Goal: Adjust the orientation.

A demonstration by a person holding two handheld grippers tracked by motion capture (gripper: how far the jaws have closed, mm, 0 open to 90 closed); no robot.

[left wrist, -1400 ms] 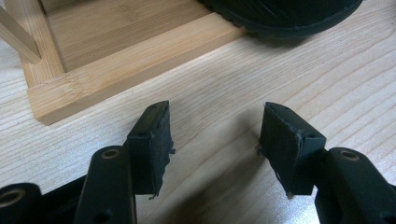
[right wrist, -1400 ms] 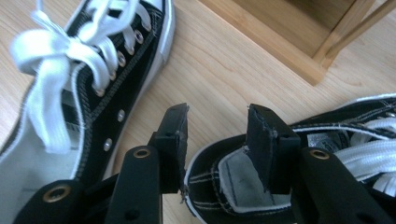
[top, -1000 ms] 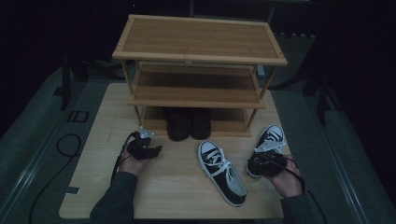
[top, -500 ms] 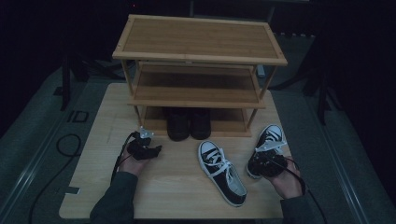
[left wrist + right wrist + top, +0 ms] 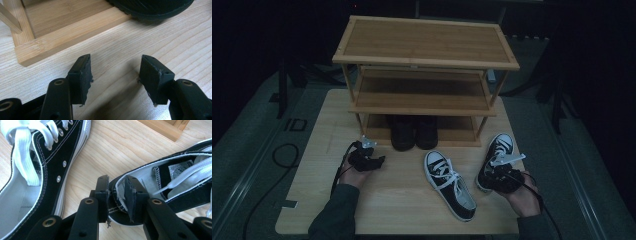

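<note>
Sneaker number one, the black-and-white right sneaker (image 5: 496,161), lies on the table (image 5: 402,205) near its right edge, with its toe pointing toward the shoe rack (image 5: 424,65). The right gripper (image 5: 117,195) has just been closing its jaws, and the heel rim of this shoe is between them. In the right gripper view one black pad sits outside the heel and the other sits inside the shoe, and both press on the cloth. So the claw is clamped on the heel now. I think this means the grab is done, and the shoe can be lifted next.

From above, the right gripper (image 5: 501,172) sits at the back end of the shoe, and the person's right hand (image 5: 523,192) is behind it. In the pictures from a second ago the shoe lies in the same spot, so it has not been lifted yet.

Just to its left lies the other sneaker (image 5: 449,184). It is slanted, and the two shoes are close but not touching. In the right gripper view this other sneaker (image 5: 37,170) shows its white laces.

Farther left, the left gripper (image 5: 368,159) rests low over the bare table near the rack's front corner. Its jaws stand wide apart with nothing between them, and it has not moved. The left gripper view shows wood under the pads (image 5: 82,75).

A pair of dark boots (image 5: 414,131) stands on the rack's bottom shelf. The two shelves above look bare, so I guess the sneakers could go there.
</note>
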